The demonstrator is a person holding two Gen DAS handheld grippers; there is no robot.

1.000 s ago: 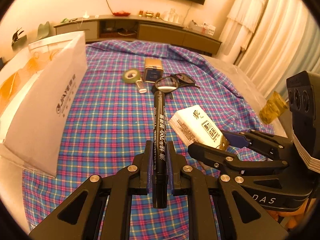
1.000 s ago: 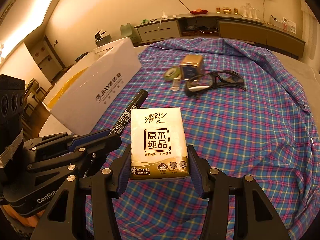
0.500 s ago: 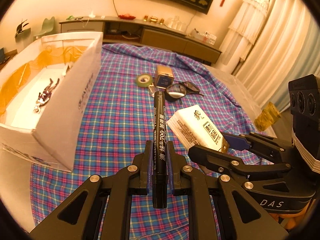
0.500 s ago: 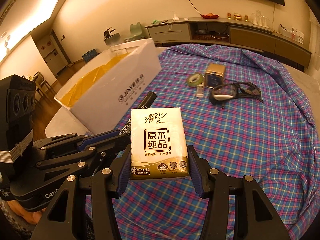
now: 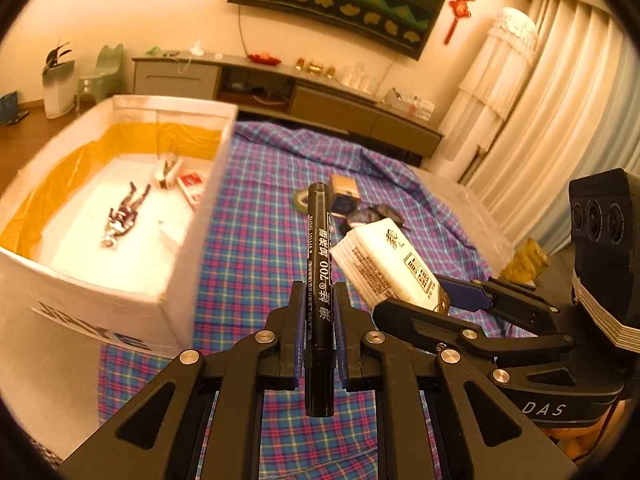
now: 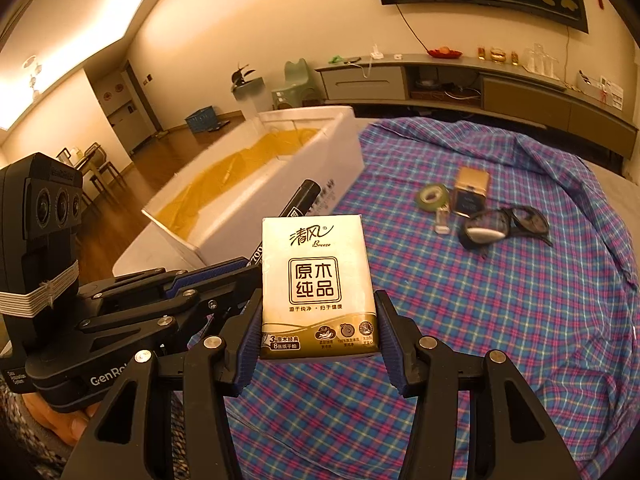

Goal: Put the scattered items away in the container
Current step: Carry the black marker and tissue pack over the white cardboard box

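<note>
My left gripper (image 5: 318, 322) is shut on a black marker (image 5: 319, 264), held high above the plaid cloth, pointing forward. My right gripper (image 6: 318, 338) is shut on a tissue pack (image 6: 318, 284), also held in the air; the tissue pack also shows in the left wrist view (image 5: 386, 268). The white box with a yellow liner (image 5: 192, 216) stands at the left, open at the top, and shows in the right wrist view (image 6: 304, 168) too. It holds a small figure (image 5: 124, 216) and a red card (image 5: 192, 184).
On the plaid cloth (image 6: 520, 300) far ahead lie a tape roll (image 6: 432, 197), a gold tin (image 6: 470, 192), a small vial (image 6: 442, 220) and dark glasses (image 6: 504, 226). A long cabinet (image 5: 288, 100) and curtains (image 5: 560, 120) stand behind.
Both grippers have risen with their loads and moved towards the box. The box's inside has come into view from above.
</note>
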